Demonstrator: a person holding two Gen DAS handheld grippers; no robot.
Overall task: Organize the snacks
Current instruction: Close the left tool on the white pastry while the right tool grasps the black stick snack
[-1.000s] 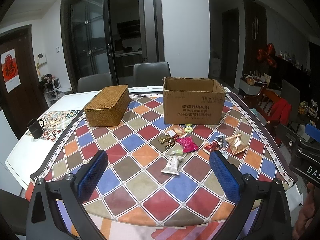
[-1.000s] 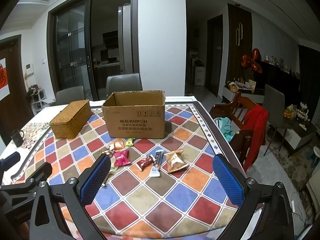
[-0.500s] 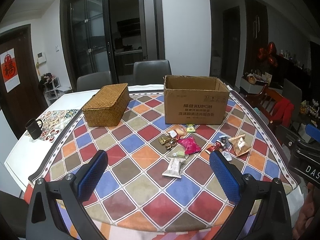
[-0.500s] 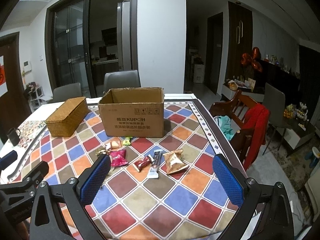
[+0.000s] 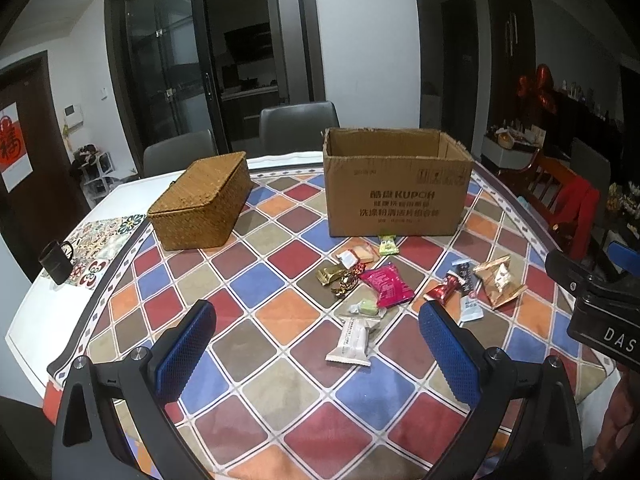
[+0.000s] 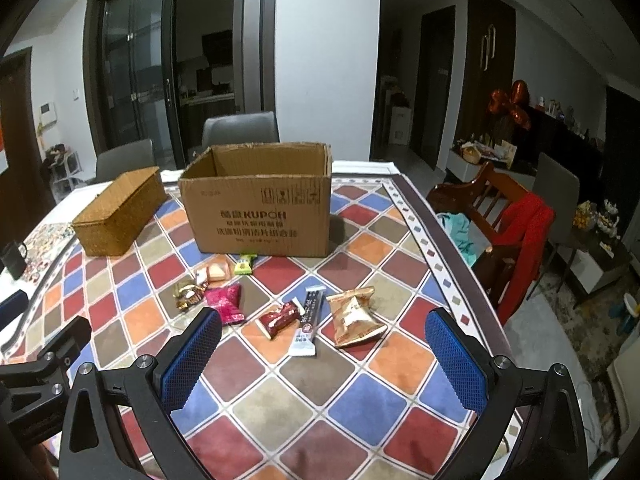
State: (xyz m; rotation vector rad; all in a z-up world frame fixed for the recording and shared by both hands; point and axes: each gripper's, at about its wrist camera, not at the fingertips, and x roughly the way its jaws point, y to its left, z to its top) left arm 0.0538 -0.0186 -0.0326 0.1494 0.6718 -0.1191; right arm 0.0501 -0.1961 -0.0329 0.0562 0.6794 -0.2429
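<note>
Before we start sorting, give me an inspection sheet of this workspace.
Surface: table under a checked cloth.
Job's things: loose snacks, among them a pink packet, white bar and gold packet, lie in front of the open cardboard box; wicker basket lidded.
Clutter: black mug at the far left edge.
Grippers: left gripper and right gripper open, holding nothing.
Cables: nothing seen.
Surroundings: chairs, glass doors, red garment on a wooden chair.
</note>
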